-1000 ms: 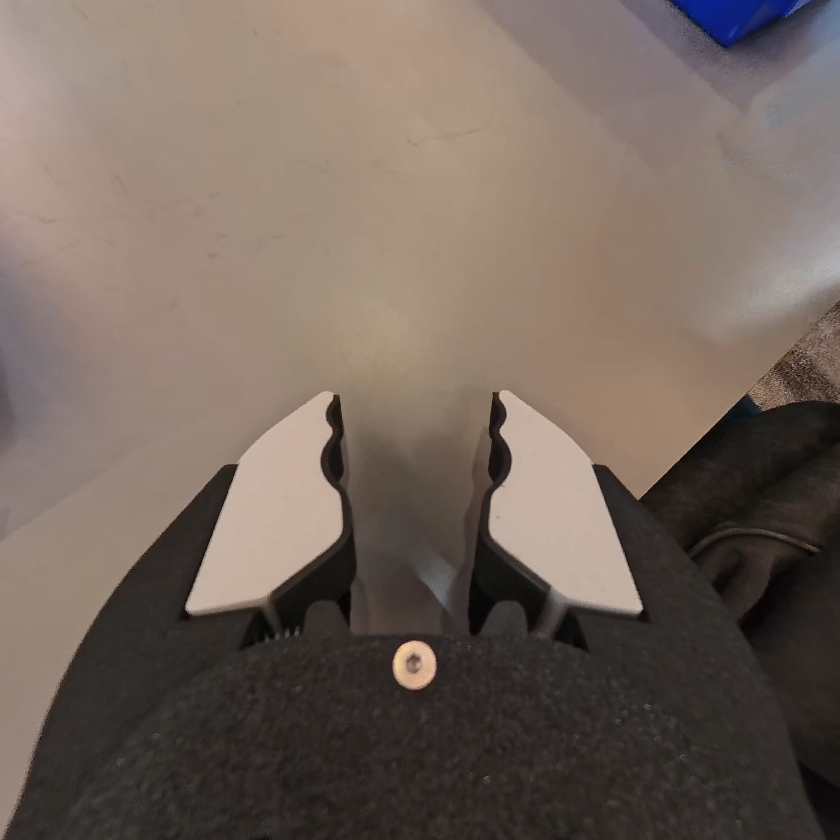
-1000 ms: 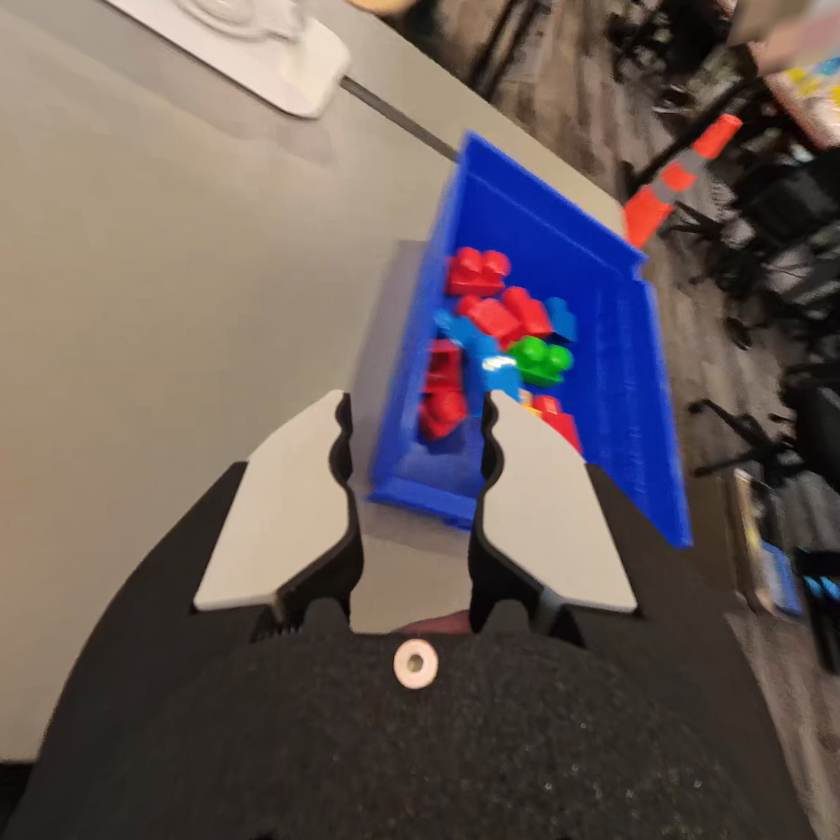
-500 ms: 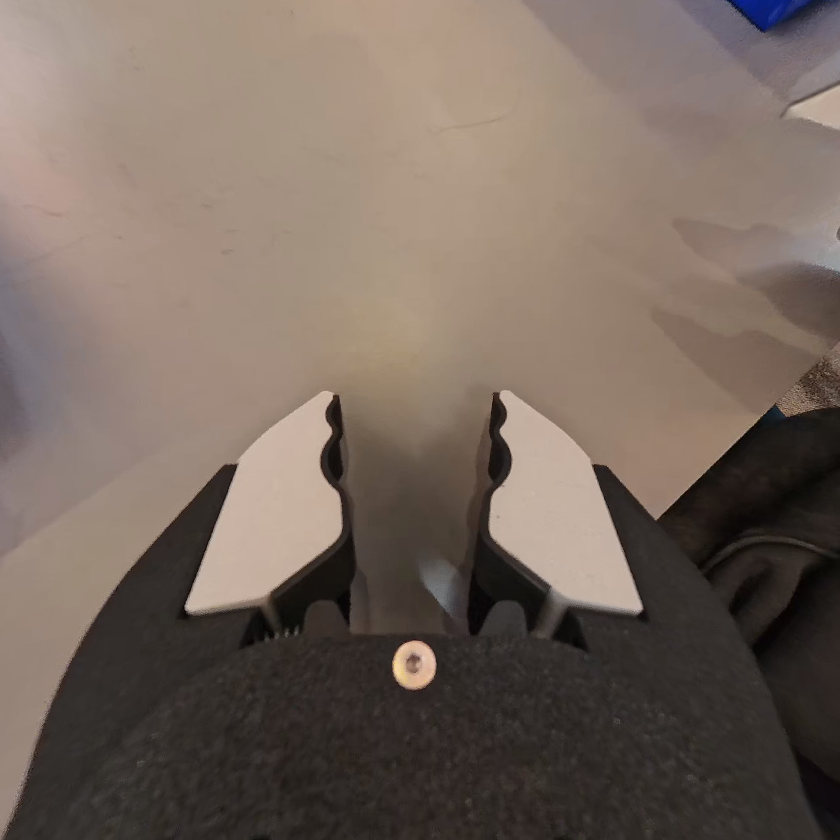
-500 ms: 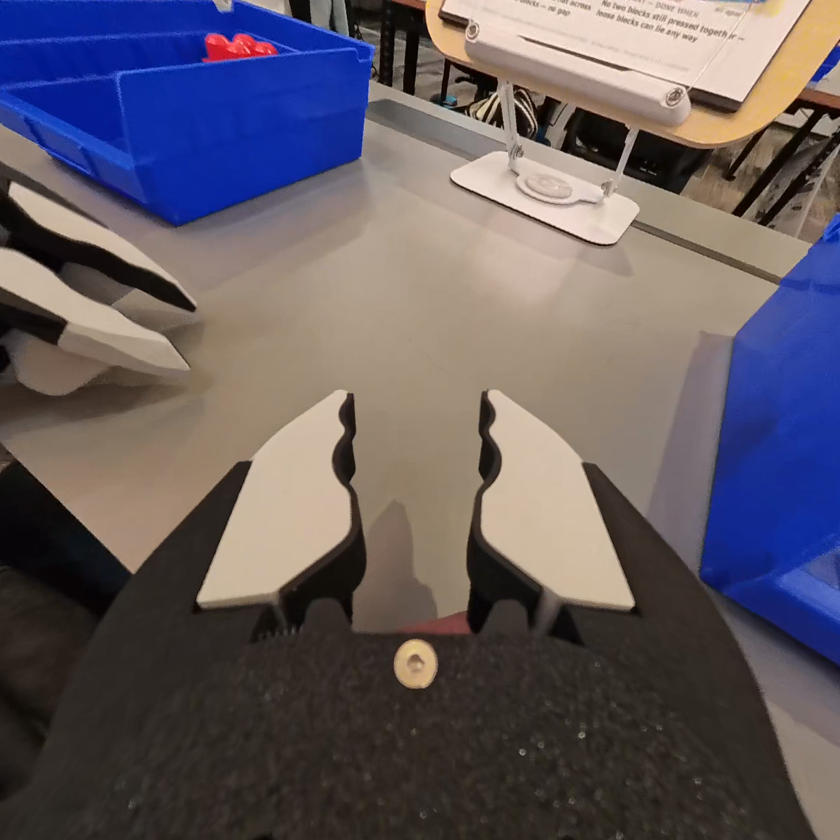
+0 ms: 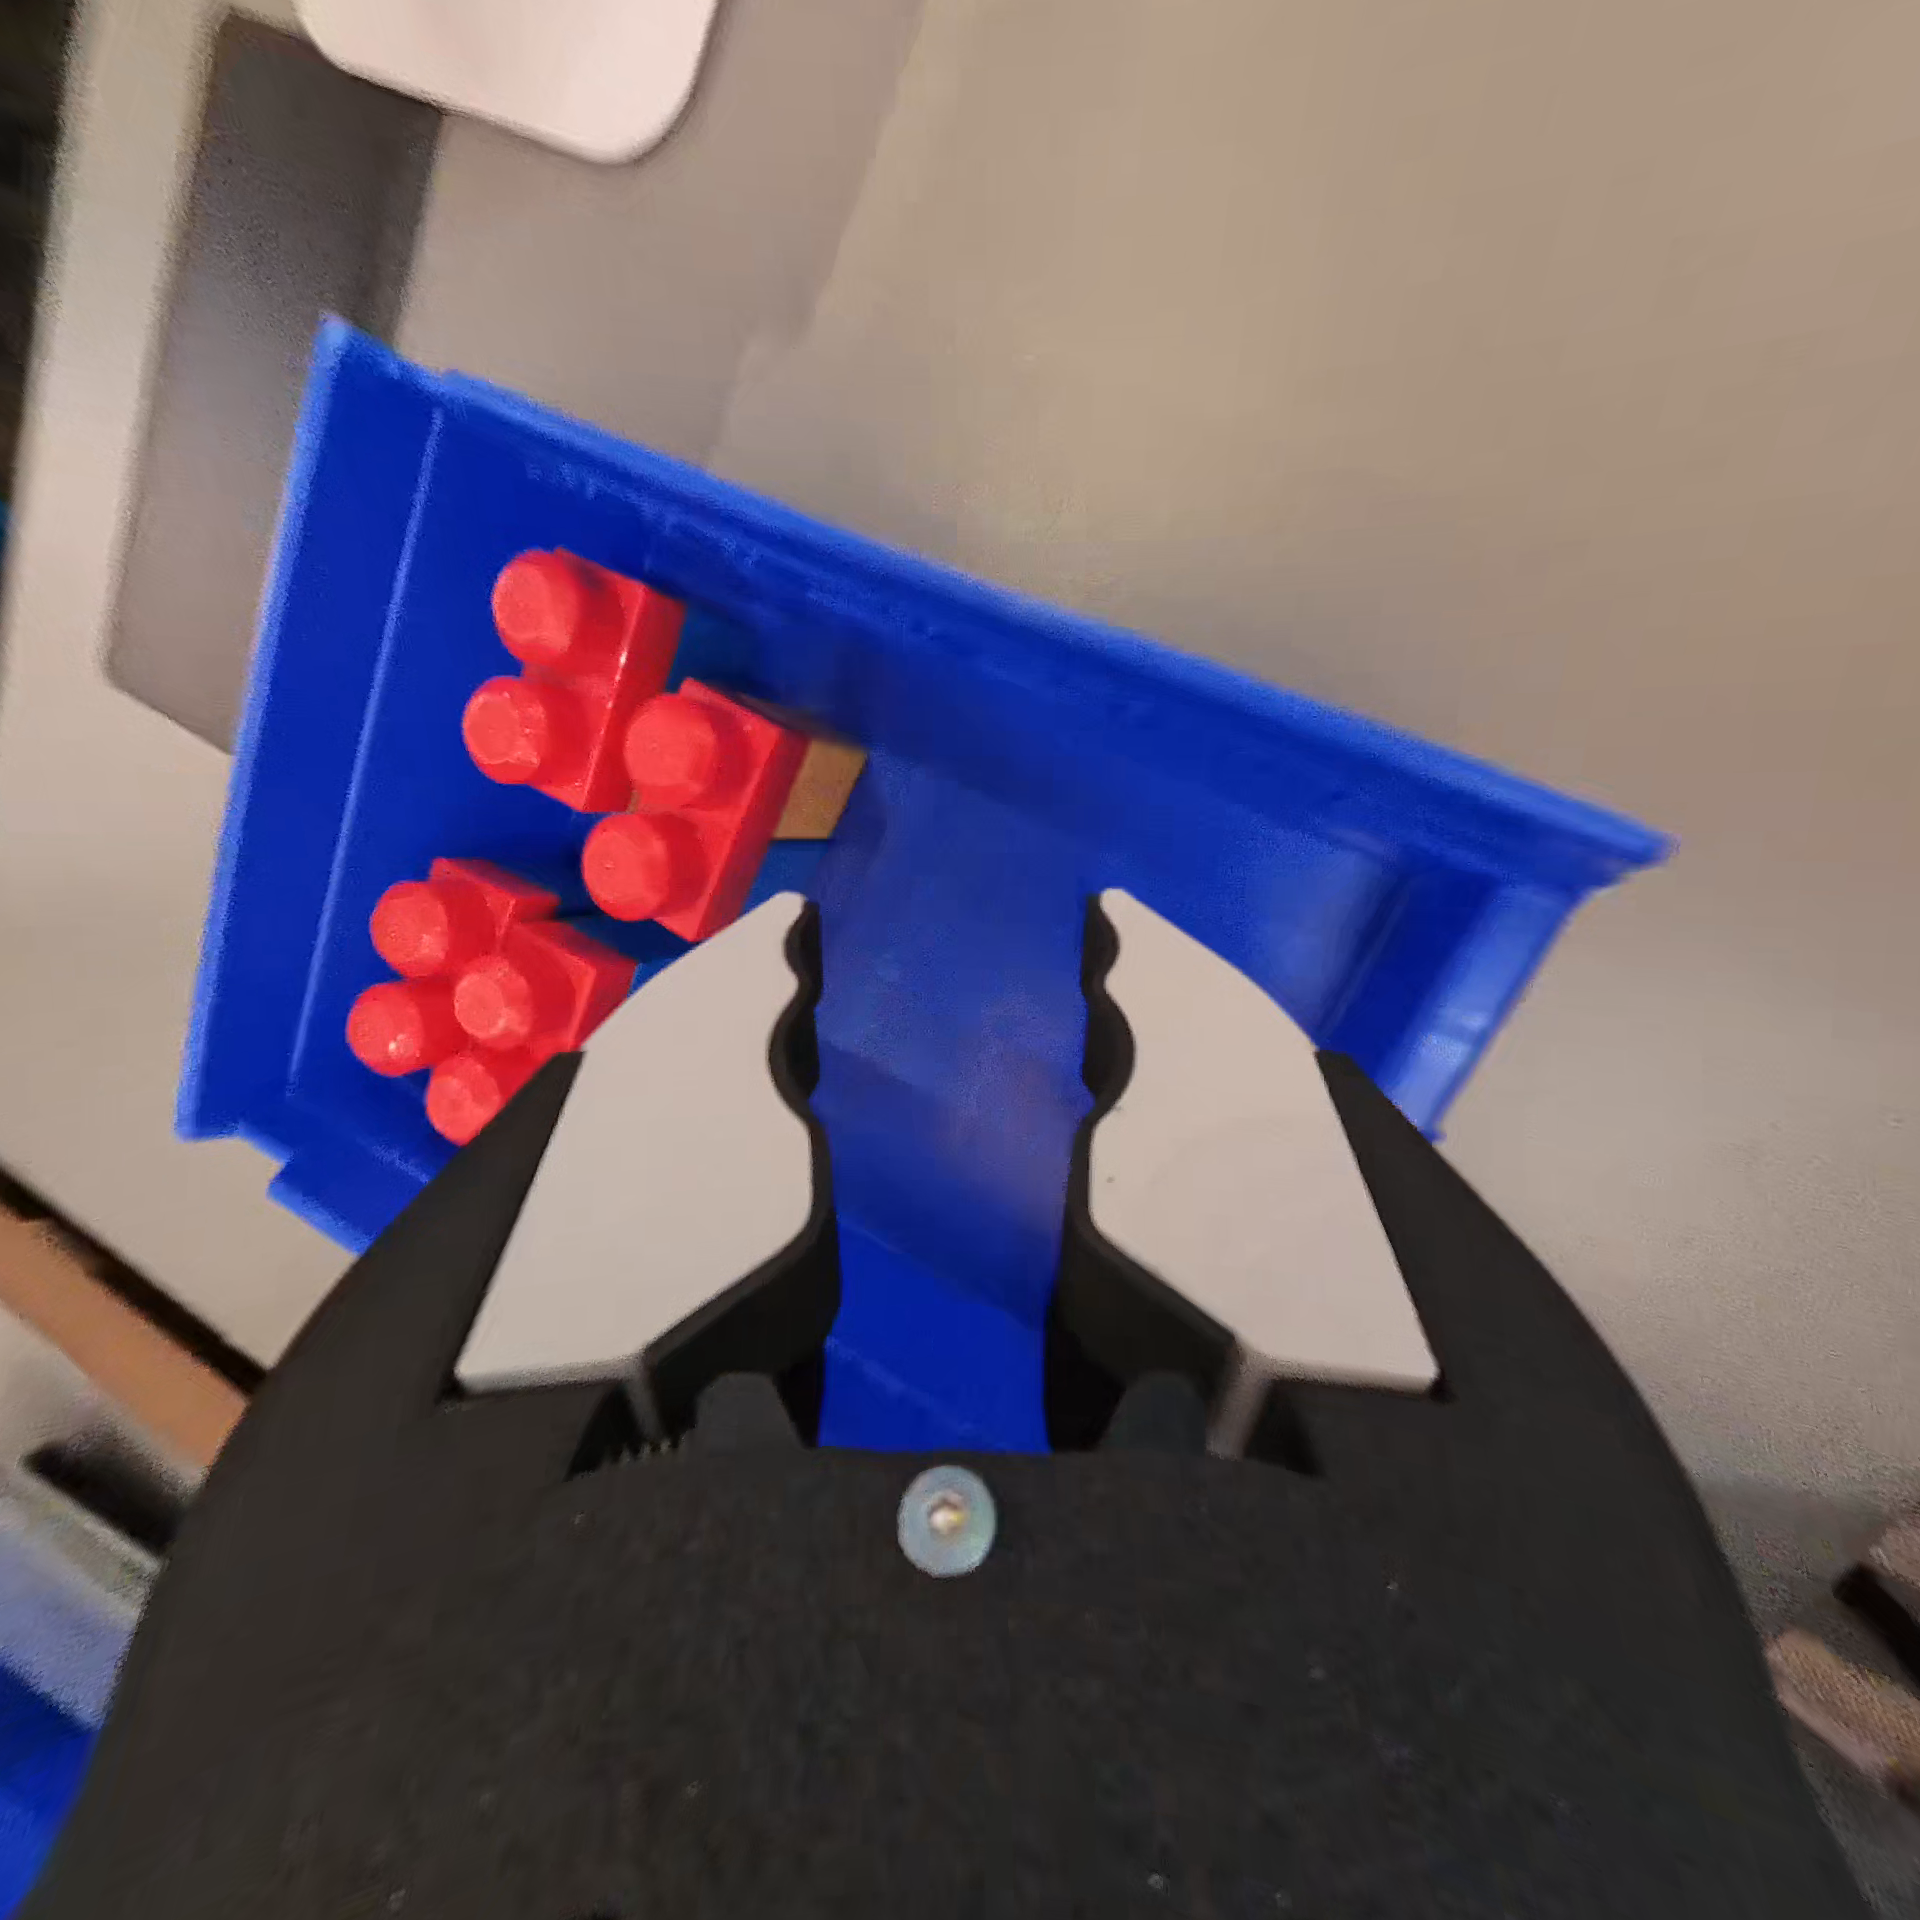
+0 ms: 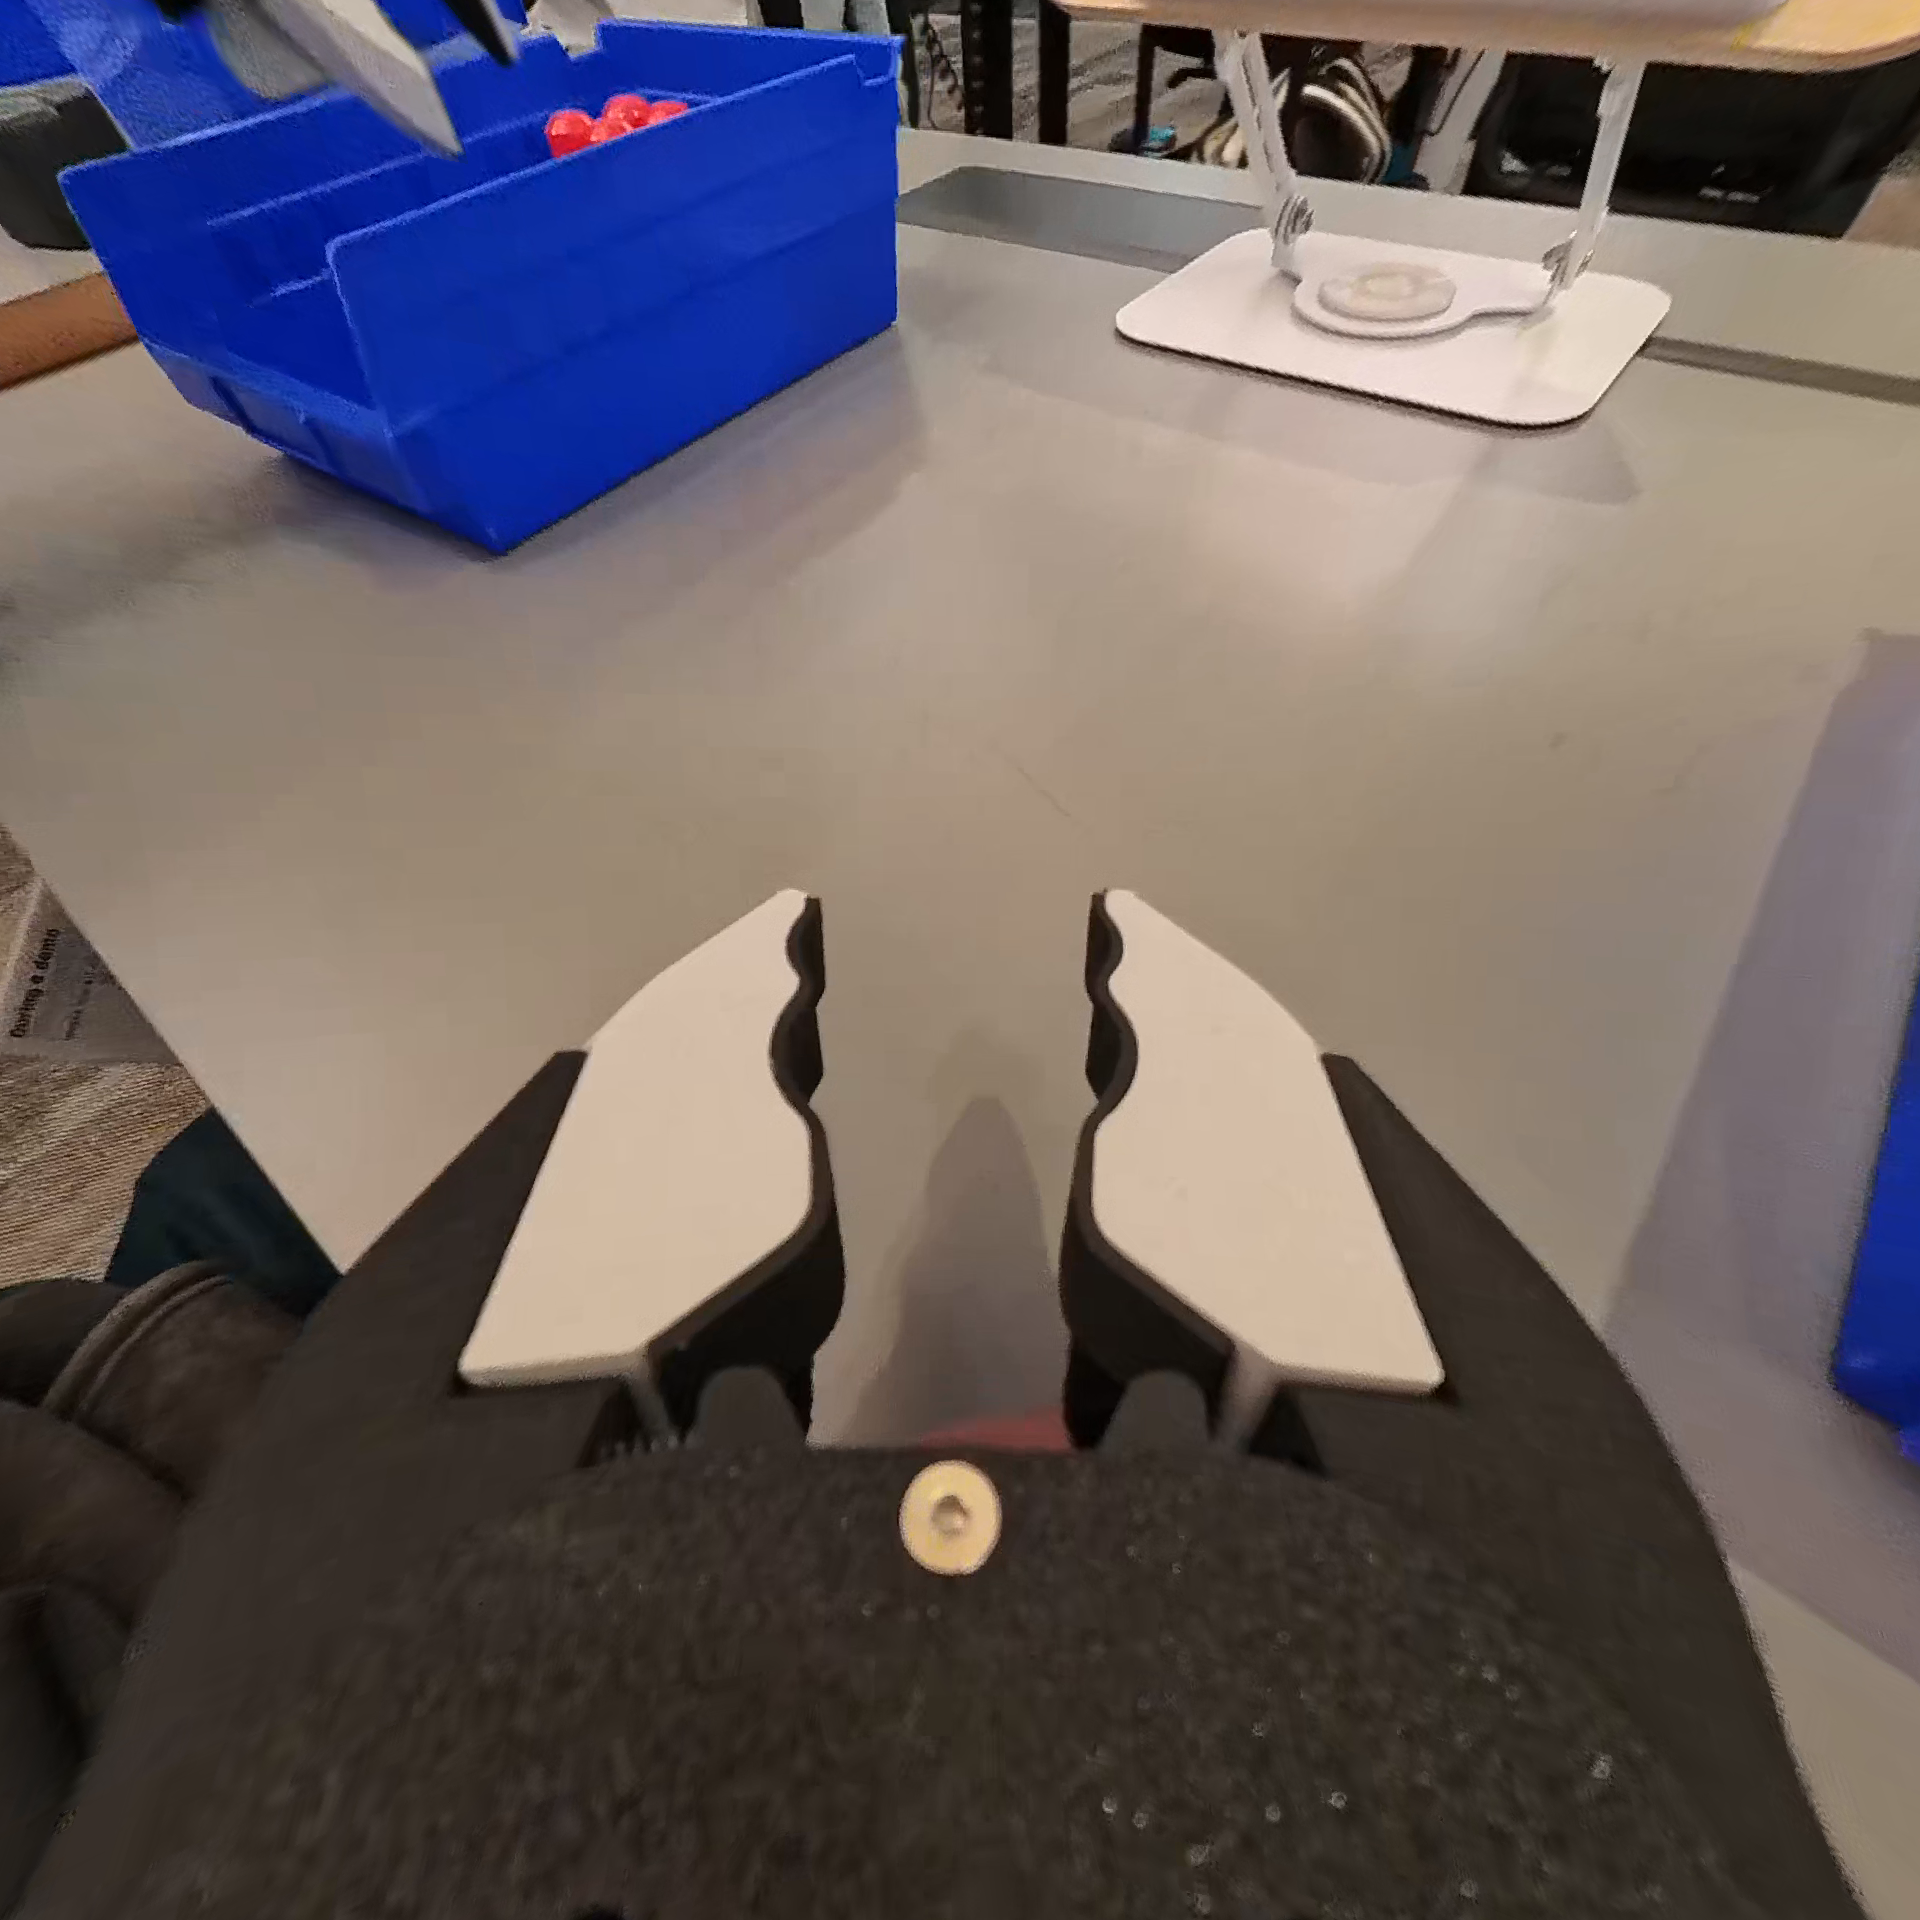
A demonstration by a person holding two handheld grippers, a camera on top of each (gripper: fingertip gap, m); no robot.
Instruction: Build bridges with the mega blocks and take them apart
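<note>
Left gripper hangs above a blue bin, looking down into it; jaws released, nothing between them, only the bin's blue floor showing in the gap. Red mega blocks lie at the far-left end of that bin: two joined pieces with round studs by the long wall, and a second cluster just beside the tip of the left finger, partly hidden by it. Whether the finger touches that cluster cannot be told. A small brown patch shows under the upper blocks.

Right gripper is low over the grey counter, well apart from the bin; jaws released and empty, bare counter between them. From this view the same bin sits at the far left of the counter, red studs peeking over its divider, with the left gripper above its near end. White stand base rests at the far right. Edge of a second blue bin shows at the right border.
</note>
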